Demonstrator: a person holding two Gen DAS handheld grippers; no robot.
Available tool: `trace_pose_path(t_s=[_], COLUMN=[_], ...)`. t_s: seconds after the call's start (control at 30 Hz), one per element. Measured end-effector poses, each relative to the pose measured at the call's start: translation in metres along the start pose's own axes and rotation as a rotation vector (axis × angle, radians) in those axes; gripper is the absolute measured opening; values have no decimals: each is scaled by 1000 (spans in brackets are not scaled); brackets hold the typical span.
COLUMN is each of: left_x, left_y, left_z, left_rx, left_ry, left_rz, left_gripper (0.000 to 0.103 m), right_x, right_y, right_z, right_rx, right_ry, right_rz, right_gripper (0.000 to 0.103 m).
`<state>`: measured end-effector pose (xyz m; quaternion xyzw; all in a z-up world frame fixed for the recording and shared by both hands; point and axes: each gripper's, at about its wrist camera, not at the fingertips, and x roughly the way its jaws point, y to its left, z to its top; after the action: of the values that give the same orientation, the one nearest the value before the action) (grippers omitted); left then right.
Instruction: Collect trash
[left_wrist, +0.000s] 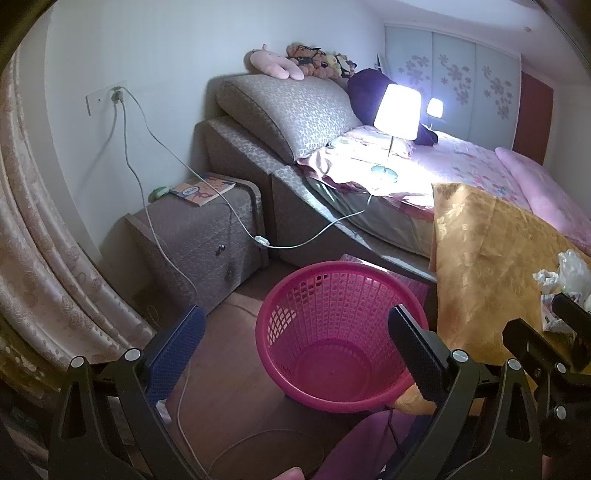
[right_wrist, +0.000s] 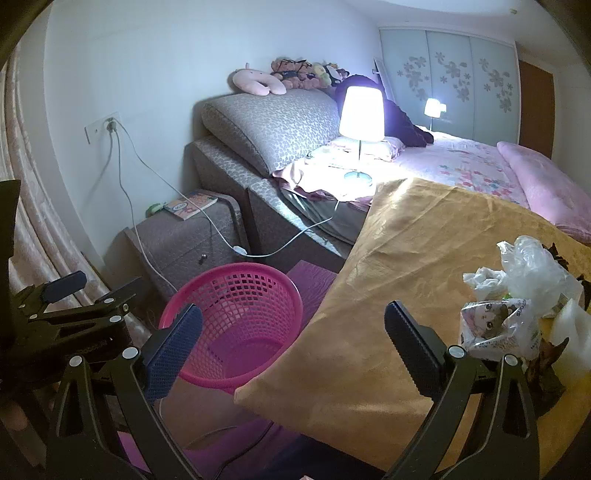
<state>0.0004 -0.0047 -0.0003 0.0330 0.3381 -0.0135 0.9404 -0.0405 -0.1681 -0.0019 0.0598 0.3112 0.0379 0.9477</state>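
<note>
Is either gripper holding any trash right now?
No. Left gripper and right gripper are open and empty; trash lies untouched on the cloth.

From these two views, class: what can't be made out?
- Trash pile: right wrist view, cut off by the right edge; left wrist view, hidden behind the right hand-held gripper.
- Book title: too small in both views.
- Pink basket base: right wrist view, hidden by the gold cloth.

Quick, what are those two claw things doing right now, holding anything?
Left gripper: open, holding nothing, above the pink basket.
Right gripper: open, holding nothing, beside the trash pile.
</note>
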Motion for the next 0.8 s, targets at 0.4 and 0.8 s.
trace_pose_path(t_s=[0.4, 0.8], left_x=[1, 5], left_y=[1, -3], left_z=[-2, -13], left_rx=[1, 2], left_ry=[3, 14], left_rz=[0, -1], left_gripper=[95, 95], right_x=[0, 0], right_y=[1, 3], right_z=[-1, -5], right_rx=[-2, -3], right_ry=[-2, 5], right_rz=[-1, -1], right_gripper=[96, 96])
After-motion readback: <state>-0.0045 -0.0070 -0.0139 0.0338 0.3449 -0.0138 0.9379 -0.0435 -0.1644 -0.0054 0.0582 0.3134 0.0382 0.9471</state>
